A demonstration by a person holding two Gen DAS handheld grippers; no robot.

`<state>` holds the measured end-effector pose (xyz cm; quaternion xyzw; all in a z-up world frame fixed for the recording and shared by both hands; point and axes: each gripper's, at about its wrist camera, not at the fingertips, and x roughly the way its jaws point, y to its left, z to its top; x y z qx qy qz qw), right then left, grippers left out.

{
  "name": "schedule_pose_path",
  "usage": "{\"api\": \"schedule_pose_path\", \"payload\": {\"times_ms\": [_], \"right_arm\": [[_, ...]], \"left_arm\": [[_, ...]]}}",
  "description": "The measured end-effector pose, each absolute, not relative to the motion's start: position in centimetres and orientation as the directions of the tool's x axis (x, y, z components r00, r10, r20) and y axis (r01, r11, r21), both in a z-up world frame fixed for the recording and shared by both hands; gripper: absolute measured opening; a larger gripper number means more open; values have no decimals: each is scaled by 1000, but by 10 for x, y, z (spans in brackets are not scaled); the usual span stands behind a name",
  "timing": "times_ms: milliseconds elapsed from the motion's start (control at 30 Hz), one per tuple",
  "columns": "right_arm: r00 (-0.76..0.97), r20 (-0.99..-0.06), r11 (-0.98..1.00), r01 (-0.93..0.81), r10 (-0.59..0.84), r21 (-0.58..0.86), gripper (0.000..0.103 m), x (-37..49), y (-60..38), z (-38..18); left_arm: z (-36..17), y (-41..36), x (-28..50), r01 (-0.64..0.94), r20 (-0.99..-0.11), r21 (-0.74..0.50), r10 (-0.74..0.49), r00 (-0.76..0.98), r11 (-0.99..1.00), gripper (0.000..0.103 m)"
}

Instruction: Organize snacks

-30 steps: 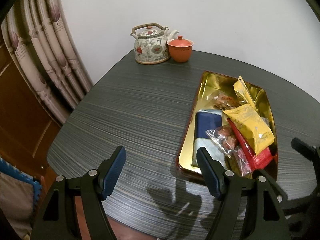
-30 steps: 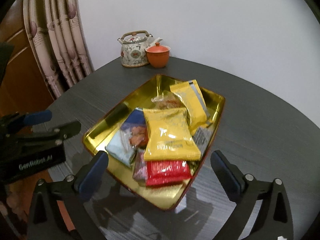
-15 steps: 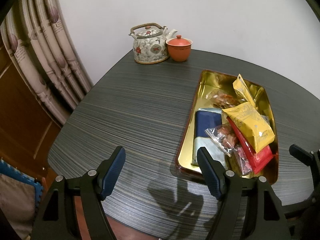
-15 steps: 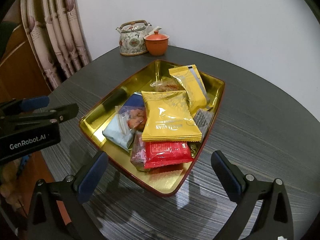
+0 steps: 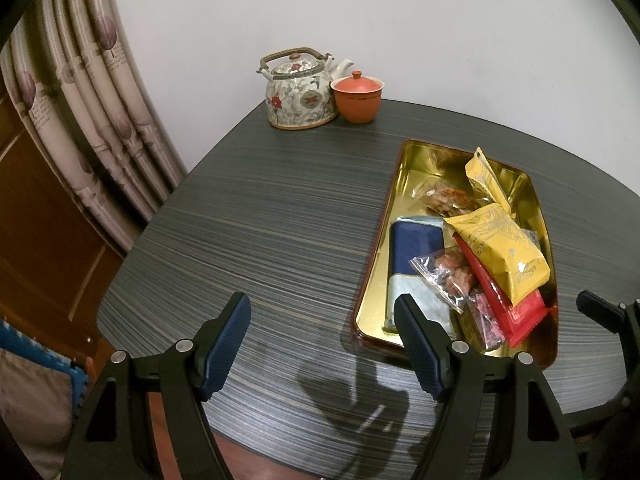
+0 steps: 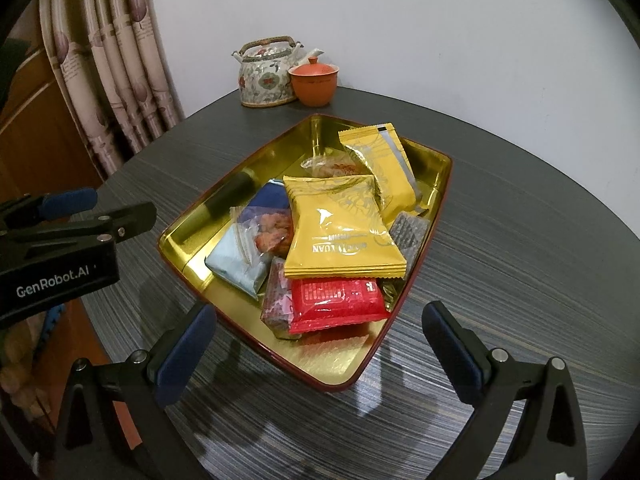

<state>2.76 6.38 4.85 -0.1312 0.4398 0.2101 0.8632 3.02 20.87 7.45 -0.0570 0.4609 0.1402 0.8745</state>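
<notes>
Snack packets heaped in a gold tray [image 6: 256, 164] on a dark table [image 5: 280, 220], both claws spread and holding nothing.

Over the last second the right gripper [image 6: 320, 344] has drawn closer above the tray; the left gripper [image 5: 322, 340] barely shifted, and no packet moved. A yellow packet [image 6: 340, 228] tops a red packet [image 6: 336, 300]; its upside-down print perhaps ends "YUAN". The left gripper's body reads "GenRobot.AI".

Snack packets [image 6: 343, 227] piled in the tray [image 6: 439, 168] (mid-table) — teapot [image 6: 265, 76] and lidded cup [image 6: 313, 82] behind it
</notes>
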Motion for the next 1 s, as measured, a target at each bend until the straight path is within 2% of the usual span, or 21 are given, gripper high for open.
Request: {"api": "schedule_pose_path", "payload": {"times_ms": [1000], "right_arm": [[517, -820, 872, -487, 248, -43, 102, 23, 66, 44]], "left_arm": [[73, 212, 29, -294, -819, 49, 207, 536, 955, 75]]}}
